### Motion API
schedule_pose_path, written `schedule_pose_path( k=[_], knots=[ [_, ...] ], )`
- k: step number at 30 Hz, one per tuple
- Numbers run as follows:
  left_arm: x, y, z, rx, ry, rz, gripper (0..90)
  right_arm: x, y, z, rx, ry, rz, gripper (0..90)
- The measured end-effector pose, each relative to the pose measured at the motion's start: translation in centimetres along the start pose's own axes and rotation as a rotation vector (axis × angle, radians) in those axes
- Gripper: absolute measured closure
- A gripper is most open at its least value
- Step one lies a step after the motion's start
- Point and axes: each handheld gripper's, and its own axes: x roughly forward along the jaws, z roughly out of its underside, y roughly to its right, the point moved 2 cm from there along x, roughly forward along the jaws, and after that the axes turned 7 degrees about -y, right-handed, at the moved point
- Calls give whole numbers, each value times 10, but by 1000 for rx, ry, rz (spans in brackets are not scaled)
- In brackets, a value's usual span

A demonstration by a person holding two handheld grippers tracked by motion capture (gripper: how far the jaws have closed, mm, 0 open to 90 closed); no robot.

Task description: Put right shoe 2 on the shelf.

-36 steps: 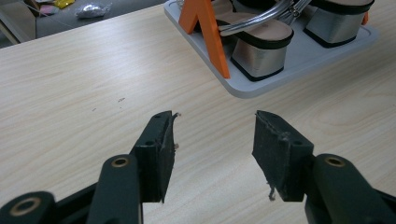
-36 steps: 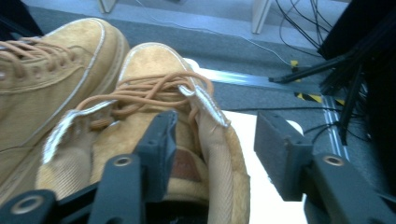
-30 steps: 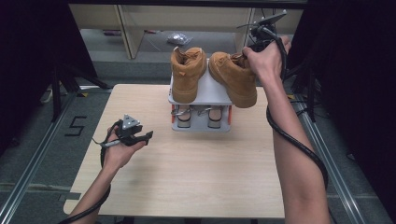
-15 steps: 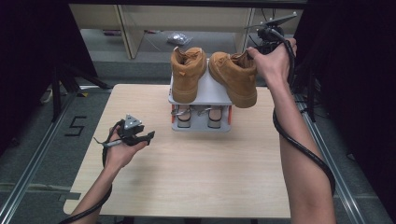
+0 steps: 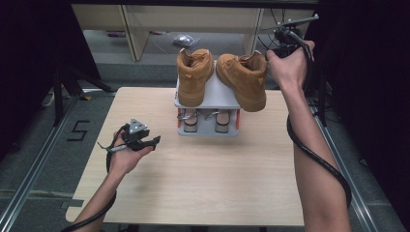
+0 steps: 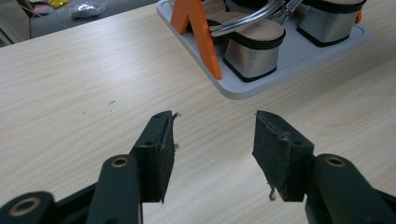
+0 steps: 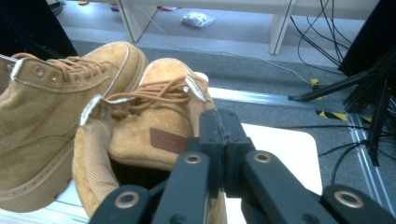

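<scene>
The right gripper (image 7: 219, 135) has just been closing, its fingers now clenched on the right boot's (image 5: 244, 77) collar, ready to lift it off the rack (image 5: 208, 99), while the left gripper (image 6: 215, 140) rests released over the surface (image 5: 203, 169).

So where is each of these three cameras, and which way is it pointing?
High view: above the person's side, looking forward and down on the table; both forearms show.
Left gripper view: rides the left gripper, facing the rack; open jaws show.
Right gripper view: rides the right gripper, shut on the right boot.
Shared: both boots appear in the high and right gripper views.
</scene>
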Motion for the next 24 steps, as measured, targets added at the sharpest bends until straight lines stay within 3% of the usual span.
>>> schedule_pose_path(
  k=[6,7,9,10,11,12,13,17,18,19,20,21,24],
  knots=[
    [0,1,0,4,-2,-2,474,0,7,4,3,-6,20,900],
    [0,1,0,3,-2,-2,474,0,11,5,-26,-2,29,900],
    [-1,0,0,22,-23,-5,474,0,11,8,16,-18,32,900],
    [-1,1,1,16,-21,-3,474,1,13,9,4,-20,36,900],
    [-1,1,1,18,-19,-4,474,3,14,11,22,-28,40,900],
    [-1,1,1,19,-19,-4,474,5,18,13,-1,-28,50,900],
    [0,2,1,-3,-6,-4,474,6,19,15,20,-45,50,900],
    [1,3,2,0,-6,-2,475,16,25,28,43,-96,52,900],
    [0,3,2,3,-5,-2,475,21,28,32,23,-100,48,900],
    [0,3,2,2,-5,-1,475,23,28,36,45,-110,57,900],
    [-1,2,2,19,-22,-1,476,27,30,39,30,-121,59,900],
    [1,3,2,-3,-3,-2,475,31,31,44,30,-135,52,900],
    [0,3,3,-4,-4,-4,476,40,32,55,33,-161,47,900]
  ],
)
